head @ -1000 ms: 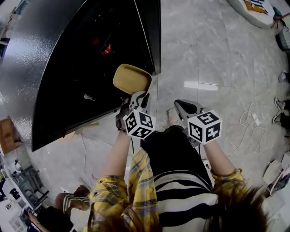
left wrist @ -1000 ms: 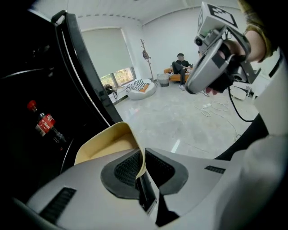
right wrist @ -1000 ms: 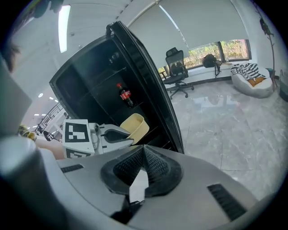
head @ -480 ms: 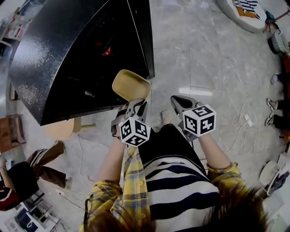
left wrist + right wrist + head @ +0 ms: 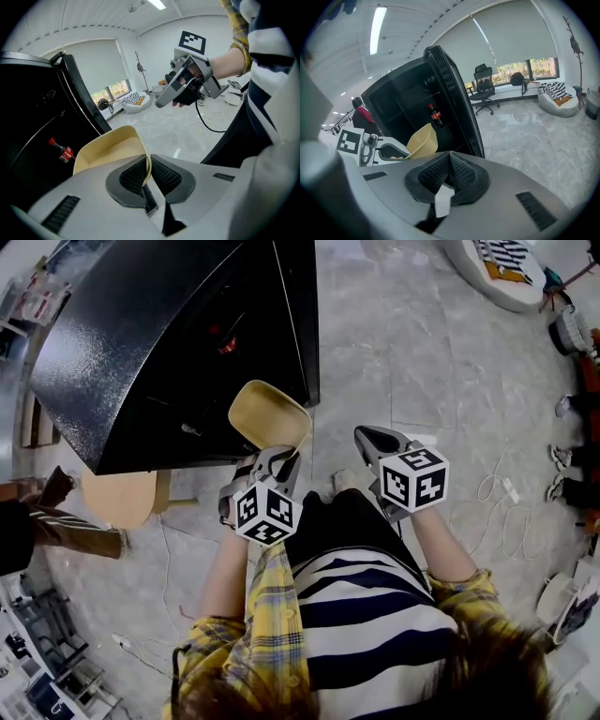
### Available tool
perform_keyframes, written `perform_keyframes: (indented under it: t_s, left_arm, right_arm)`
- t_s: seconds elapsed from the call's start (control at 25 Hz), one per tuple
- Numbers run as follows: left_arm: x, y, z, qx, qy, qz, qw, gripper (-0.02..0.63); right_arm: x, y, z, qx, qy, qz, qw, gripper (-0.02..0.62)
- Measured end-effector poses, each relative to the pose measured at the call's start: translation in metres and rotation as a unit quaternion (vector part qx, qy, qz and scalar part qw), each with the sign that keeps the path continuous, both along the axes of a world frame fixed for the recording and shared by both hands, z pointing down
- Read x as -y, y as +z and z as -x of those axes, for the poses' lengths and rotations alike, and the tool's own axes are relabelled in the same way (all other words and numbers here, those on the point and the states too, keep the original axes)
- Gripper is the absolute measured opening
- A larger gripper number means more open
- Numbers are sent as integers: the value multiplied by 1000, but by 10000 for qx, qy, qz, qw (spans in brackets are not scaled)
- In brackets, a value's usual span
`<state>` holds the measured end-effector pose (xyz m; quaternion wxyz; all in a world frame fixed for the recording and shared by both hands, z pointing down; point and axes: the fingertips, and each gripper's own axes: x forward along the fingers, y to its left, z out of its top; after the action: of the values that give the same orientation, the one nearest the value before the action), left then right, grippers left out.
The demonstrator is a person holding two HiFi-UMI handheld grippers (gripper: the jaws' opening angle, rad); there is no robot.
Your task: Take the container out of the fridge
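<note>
A pale yellow, open, empty container (image 5: 268, 414) hangs in the air just outside the black fridge (image 5: 141, 343), whose door (image 5: 302, 315) stands open. My left gripper (image 5: 272, 457) is shut on the container's near rim; in the left gripper view the thin rim (image 5: 146, 165) sits pinched between the ribbed pads. My right gripper (image 5: 373, 439) is off to the right, jaws together with nothing between them. From the right gripper view the container (image 5: 423, 139) shows in front of the fridge's dark shelves.
A red-capped cola bottle (image 5: 61, 149) stays on a fridge shelf, the same bottle (image 5: 435, 114) showing upright in the right gripper view. A round wooden stool (image 5: 120, 498) stands left of the fridge. A person's leg (image 5: 66, 531) is at the left edge. Cables (image 5: 502, 486) lie on the marble floor.
The container has come slightly back from the fridge with my left gripper. A bystander at the lower left has walked up along the left edge. The right gripper barely moved.
</note>
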<state>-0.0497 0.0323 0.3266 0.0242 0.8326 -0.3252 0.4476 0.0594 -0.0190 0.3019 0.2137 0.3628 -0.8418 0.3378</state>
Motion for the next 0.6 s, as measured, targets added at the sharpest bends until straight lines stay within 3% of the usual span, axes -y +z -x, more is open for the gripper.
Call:
perform_keyframes:
  t_s: [0.6]
  left_arm:
    - [-27,-16,4,-23,-102,-22,9999,41]
  right_arm:
    - [-21,-22,0,58,13,-255,9997,28]
